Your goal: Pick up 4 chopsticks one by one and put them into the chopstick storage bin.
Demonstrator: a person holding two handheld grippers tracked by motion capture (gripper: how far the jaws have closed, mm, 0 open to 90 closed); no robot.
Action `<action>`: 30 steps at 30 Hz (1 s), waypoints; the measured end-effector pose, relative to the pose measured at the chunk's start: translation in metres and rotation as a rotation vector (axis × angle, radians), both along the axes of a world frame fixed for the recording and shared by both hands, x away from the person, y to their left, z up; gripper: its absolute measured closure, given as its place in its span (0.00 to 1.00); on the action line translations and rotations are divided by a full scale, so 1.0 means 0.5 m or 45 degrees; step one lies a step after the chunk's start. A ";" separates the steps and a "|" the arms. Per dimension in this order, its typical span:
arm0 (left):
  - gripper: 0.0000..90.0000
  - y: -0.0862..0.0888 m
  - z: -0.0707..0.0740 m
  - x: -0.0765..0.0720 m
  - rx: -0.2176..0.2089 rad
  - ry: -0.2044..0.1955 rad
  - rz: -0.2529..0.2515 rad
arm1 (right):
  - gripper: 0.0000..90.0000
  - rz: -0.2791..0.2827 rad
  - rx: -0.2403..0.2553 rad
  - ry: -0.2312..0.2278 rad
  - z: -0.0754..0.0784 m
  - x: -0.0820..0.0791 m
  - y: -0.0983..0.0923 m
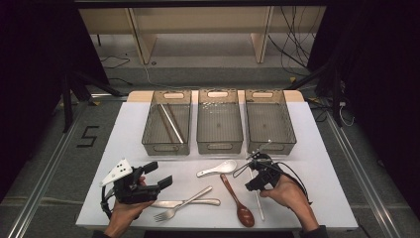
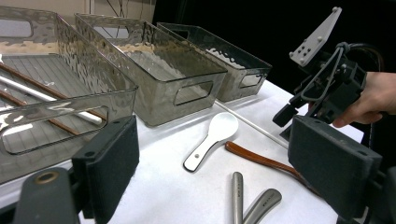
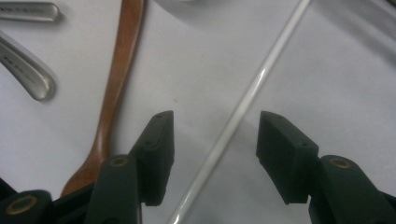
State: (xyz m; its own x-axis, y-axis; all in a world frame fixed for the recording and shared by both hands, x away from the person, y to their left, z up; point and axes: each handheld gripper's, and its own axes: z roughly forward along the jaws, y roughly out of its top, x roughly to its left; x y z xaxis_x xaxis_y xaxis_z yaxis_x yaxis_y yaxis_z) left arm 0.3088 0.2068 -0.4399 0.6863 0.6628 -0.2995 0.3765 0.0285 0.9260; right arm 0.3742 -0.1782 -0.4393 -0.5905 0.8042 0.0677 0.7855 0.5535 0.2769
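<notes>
My right gripper (image 3: 215, 135) points down at the white table with its jaws apart on either side of a thin white chopstick (image 3: 247, 100); the pads do not touch it. In the high view this gripper (image 1: 253, 182) stands at the front right over the chopstick (image 1: 259, 202). A brown wooden spoon (image 3: 116, 79) lies just beside the jaws, and it shows in the high view (image 1: 237, 198) too. My left gripper (image 1: 159, 174) hovers at the front left, open and empty (image 2: 219, 163). From its view the right gripper (image 2: 322, 93) is seen farther off.
Three clear bins stand in a row at the back: the left one (image 1: 148, 126) holds chopsticks, then the middle (image 1: 202, 124) and the right (image 1: 289, 126). On the table lie a white ceramic spoon (image 1: 218, 168), a metal fork (image 1: 181, 206) and a knife (image 1: 198, 202).
</notes>
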 end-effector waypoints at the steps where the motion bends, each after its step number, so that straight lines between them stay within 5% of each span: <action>1: 0.18 0.000 0.000 0.000 0.000 0.000 0.000 | 0.53 -0.002 -0.009 0.006 -0.003 0.000 -0.001; 7: 0.18 0.000 0.000 0.000 0.001 0.000 -0.002 | 0.60 0.003 -0.075 0.034 -0.021 -0.001 -0.002; 30: 0.18 0.000 0.000 0.000 0.001 0.001 0.001 | 0.82 0.071 -0.150 0.072 -0.031 -0.005 -0.001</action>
State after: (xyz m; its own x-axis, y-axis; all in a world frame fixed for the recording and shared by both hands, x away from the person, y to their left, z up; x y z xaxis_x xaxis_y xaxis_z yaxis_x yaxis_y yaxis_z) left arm 0.3086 0.2068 -0.4398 0.6859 0.6632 -0.2995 0.3770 0.0283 0.9258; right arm 0.3716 -0.1787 -0.4550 -0.6325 0.7745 0.0092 0.7650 0.6228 0.1637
